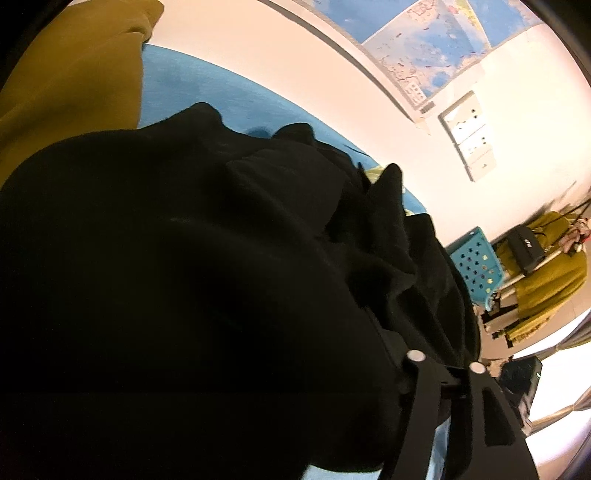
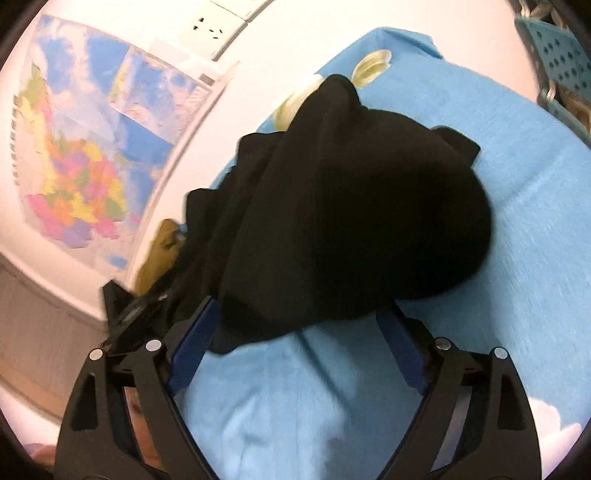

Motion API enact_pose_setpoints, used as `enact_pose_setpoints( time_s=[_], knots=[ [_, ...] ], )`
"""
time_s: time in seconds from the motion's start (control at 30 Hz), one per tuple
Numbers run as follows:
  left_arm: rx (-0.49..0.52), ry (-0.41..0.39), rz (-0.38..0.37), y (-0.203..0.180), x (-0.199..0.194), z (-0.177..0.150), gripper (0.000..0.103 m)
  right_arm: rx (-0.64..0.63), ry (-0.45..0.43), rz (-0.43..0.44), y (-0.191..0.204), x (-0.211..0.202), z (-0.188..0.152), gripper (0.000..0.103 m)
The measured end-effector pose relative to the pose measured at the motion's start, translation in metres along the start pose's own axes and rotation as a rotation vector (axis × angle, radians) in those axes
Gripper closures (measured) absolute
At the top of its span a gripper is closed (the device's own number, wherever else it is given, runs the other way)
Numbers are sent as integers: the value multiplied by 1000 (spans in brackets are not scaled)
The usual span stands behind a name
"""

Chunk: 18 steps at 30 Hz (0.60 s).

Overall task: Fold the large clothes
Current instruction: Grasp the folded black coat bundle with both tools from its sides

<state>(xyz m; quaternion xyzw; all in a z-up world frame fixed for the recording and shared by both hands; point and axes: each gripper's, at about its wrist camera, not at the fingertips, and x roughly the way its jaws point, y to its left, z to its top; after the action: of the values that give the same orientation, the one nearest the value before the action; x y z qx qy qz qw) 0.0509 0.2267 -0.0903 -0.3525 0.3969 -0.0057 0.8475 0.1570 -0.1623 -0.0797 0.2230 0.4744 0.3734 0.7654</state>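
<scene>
A large black garment lies bunched on a blue bedsheet. My right gripper stands wide open at the garment's near edge. Its blue pads sit either side of the cloth's hem without pressing on it. In the left wrist view the black garment drapes over the camera's foreground and fills most of the picture. Of my left gripper only the right-hand linkage shows. Its fingers are buried under the cloth, so their stance is hidden.
An olive-yellow garment lies on the sheet beyond the black one. The bed runs along a white wall with a map and a socket. A teal perforated basket and a rack with olive cloth stand past the bed's end.
</scene>
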Motion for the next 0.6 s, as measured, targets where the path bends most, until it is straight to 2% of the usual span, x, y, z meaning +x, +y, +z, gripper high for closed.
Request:
enact_pose_setpoints(
  time_s=[0.07,0.17,0.23,0.3,0.37,0.43,0.6],
  knots=[
    [6,-4,-3,-1,0,-1,33,1,-17,-23,5,9,2,10],
    [28,0,11,-6,2,-1,29,9,-61,-54,15,25,12,11],
    [40,8,25,-9,4,-1,26,7,-91,-60,19,30,17,16],
    [74,34,25,-15,6,-1,16,-35,-157,-46,28,25,21,22],
    [138,47,80,-24,8,0,15,-38,-137,-42,28,30,28,21],
    [142,40,113,-23,9,5,15,8,-92,-49,20,40,32,21],
    [92,14,97,-14,14,19,8,16,-102,-11,17,46,37,16]
  ],
)
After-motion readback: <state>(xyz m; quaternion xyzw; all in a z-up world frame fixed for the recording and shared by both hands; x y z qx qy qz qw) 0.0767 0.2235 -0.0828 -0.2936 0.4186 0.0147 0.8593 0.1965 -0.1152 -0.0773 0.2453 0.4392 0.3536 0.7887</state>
